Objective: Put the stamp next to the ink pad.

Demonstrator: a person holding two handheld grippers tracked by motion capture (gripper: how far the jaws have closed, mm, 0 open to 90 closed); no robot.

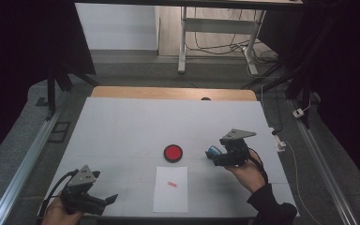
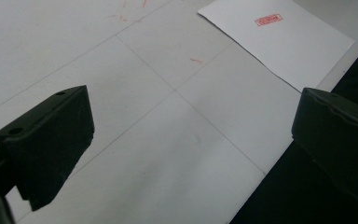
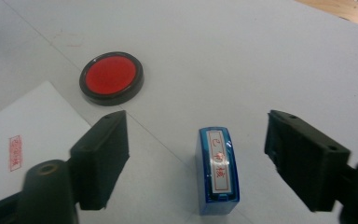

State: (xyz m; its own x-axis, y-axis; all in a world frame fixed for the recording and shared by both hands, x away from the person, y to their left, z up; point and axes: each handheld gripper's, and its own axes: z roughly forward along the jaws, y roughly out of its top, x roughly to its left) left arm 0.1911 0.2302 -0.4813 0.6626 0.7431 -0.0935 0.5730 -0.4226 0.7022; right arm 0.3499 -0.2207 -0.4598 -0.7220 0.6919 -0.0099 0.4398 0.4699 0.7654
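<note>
A blue stamp (image 3: 217,170) lies on its side on the white table, its red-lettered label up, between the spread jaws of my right gripper (image 3: 195,120); neither jaw touches it. From above, the stamp (image 1: 212,151) sits just at the tips of the right gripper (image 1: 216,158). A round red ink pad (image 1: 173,153) (image 3: 112,77) rests left of it. A white paper sheet (image 1: 170,188) (image 2: 279,42) carries a red stamp mark (image 1: 172,184) (image 2: 268,19). My left gripper (image 1: 107,200) (image 2: 193,95) hovers open and empty near the table's front left corner.
The table's front edge (image 2: 284,154) runs close under the left gripper, with dark floor beyond it. A wooden strip (image 1: 173,93) borders the far side of the table. Metal rails (image 1: 26,159) flank the table on the floor.
</note>
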